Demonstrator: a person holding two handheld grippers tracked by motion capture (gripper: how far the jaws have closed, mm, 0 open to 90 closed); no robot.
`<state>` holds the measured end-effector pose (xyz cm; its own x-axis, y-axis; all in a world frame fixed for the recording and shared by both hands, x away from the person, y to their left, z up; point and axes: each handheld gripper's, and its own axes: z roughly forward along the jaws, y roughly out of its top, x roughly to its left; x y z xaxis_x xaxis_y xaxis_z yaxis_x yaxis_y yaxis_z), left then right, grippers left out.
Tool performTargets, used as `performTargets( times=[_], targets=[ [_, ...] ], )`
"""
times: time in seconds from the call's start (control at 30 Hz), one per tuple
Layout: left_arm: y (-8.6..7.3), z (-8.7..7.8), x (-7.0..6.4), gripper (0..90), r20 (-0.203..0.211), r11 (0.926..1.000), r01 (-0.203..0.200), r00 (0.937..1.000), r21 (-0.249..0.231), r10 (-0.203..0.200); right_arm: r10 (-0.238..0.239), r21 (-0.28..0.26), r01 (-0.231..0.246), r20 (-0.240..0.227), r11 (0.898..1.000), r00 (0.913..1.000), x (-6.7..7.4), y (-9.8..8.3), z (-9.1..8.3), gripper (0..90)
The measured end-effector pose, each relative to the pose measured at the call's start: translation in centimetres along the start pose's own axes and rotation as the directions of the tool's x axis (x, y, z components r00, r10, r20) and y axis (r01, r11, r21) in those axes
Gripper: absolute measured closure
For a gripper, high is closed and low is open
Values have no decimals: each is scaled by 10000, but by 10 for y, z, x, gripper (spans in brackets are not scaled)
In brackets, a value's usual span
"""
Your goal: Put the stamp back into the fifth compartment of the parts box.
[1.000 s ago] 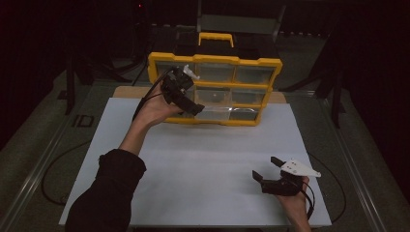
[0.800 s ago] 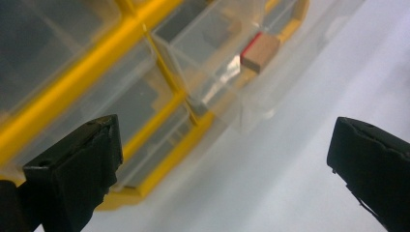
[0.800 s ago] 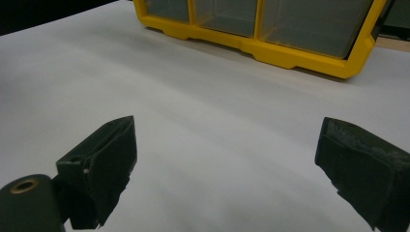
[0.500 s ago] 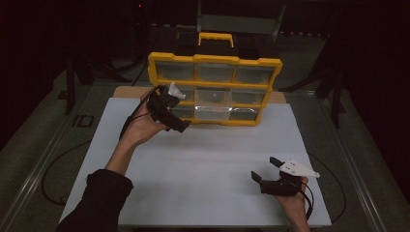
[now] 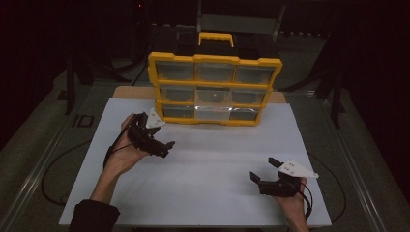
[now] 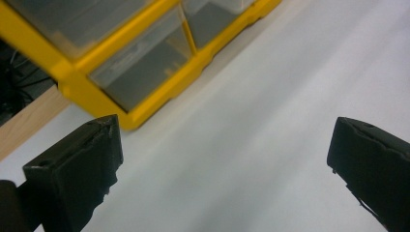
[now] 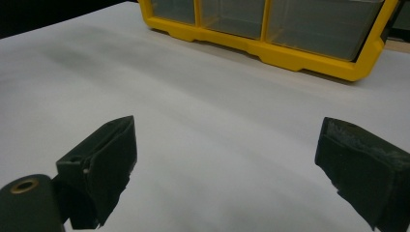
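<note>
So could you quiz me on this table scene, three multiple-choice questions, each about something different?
1. Where does the yellow drawer box stand?
A. at the far edge of the white table top
B. at the near edge
C. on the floor

2. How many drawers does its front show?
A. four
B. six
C. nine

3. How are the jaws of the left gripper?
A. shut on a drawer
B. open, holding nothing
C. shut on a cable

Answers: 1 A, the high view shows it at the back, beyond both grippers. 2 C, three rows of three. 3 B, the left gripper view shows its jaws wide apart over bare table.
</note>
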<state>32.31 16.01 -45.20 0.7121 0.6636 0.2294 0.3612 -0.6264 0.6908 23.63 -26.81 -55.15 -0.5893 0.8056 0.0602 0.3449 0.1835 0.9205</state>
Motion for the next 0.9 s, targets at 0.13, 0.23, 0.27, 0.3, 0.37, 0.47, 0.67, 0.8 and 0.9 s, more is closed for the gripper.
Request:
performTargets(
  times=[0.13, 0.23, 0.27, 0.3, 0.37, 0.47, 0.67, 0.8, 0.9],
  targets=[
    [-23, -4, -4, 2, -265, 9998, 152, 9995, -131, -156, -60, -15, 60, -33, 10000, 10000, 2, 0, 0, 74],
    [-42, -7, -6, 2, -439, 9984, 448, 9980, -341, -462, -83, -13, 83, -84, 10000, 9999, 3, 0, 1, 74],
    [-48, -8, -7, 2, -474, 9971, 609, 9969, -449, -630, -86, -10, 86, -98, 10000, 9999, 3, 0, 1, 74],
    [-48, -8, -7, 2, -474, 9971, 609, 9969, -449, -630, -86, -10, 86, -98, 10000, 9999, 3, 0, 1, 74],
    [-64, -9, -9, 2, -430, 9940, 846, 9952, -699, -878, -105, -15, 104, -131, 9999, 9999, 4, 0, 2, 74],
    [-77, -11, -12, 2, -317, 9903, 1004, 9941, -963, -1038, -132, -59, 131, -184, 9999, 9997, 6, 1, 1, 74],
    [-103, -12, -15, 2, -276, 9814, 1465, 9881, -1244, -1510, -137, -194, 133, -232, 9997, 9996, 8, 1, 0, 74],
    [-118, -16, -17, 2, -115, 9695, 1816, 9825, -1646, -1860, -199, -340, 192, -224, 9992, 9996, 8, 2, -2, 74],
    [-127, -21, -17, 2, -168, 9611, 1926, 9797, -1979, -1998, -183, -473, 173, -194, 9987, 9996, 7, 3, -4, 74]
  ],
)
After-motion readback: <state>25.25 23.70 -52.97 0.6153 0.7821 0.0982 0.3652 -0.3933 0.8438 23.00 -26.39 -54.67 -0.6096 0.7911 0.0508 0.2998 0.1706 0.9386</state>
